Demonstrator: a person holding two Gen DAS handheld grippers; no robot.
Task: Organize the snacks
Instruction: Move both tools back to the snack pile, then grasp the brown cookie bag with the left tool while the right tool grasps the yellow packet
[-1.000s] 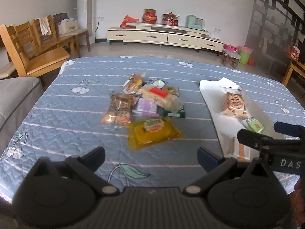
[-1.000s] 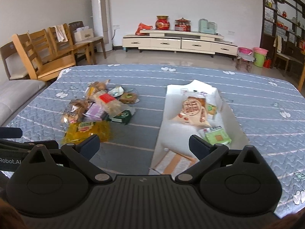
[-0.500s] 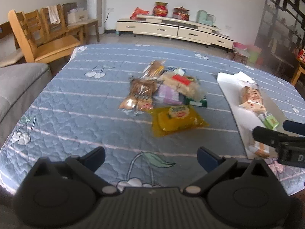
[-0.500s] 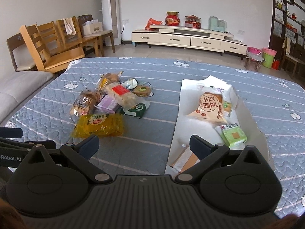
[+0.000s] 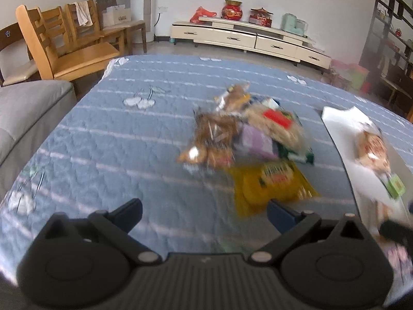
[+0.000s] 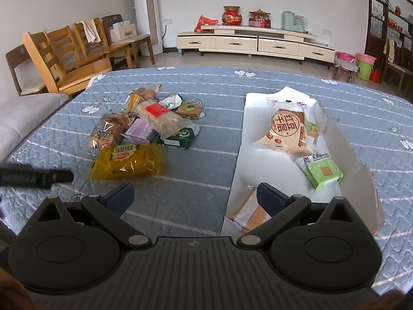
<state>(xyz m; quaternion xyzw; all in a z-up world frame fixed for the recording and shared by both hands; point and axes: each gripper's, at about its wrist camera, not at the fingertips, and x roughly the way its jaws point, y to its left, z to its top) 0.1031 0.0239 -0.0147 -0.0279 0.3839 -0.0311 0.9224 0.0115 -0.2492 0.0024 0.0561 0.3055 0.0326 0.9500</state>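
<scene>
A pile of snack packets lies on the blue quilted table: a yellow packet (image 6: 126, 161) nearest me, a brown pastry bag (image 6: 109, 129), a purple packet (image 6: 140, 129), a clear bag with a red label (image 6: 161, 117) and a green box (image 6: 180, 137). The yellow packet (image 5: 271, 186) shows blurred in the left wrist view. A white tray (image 6: 245, 160) on the right holds a round-logo packet (image 6: 286, 131), a green packet (image 6: 322, 171) and an orange-white packet (image 6: 251, 213). My left gripper (image 5: 204, 213) is open and empty, left of the yellow packet. My right gripper (image 6: 195, 197) is open and empty above the tray's near left edge.
Wooden chairs (image 6: 64, 62) and a grey sofa (image 6: 23, 118) stand left of the table. A cream TV cabinet (image 6: 255, 42) lines the far wall. The left gripper's finger (image 6: 36, 178) shows as a dark bar at the left of the right wrist view.
The left gripper has swung left and moved forward, so the pile now sits to its right and looks blurred. The right gripper has moved slightly closer to the tray.
</scene>
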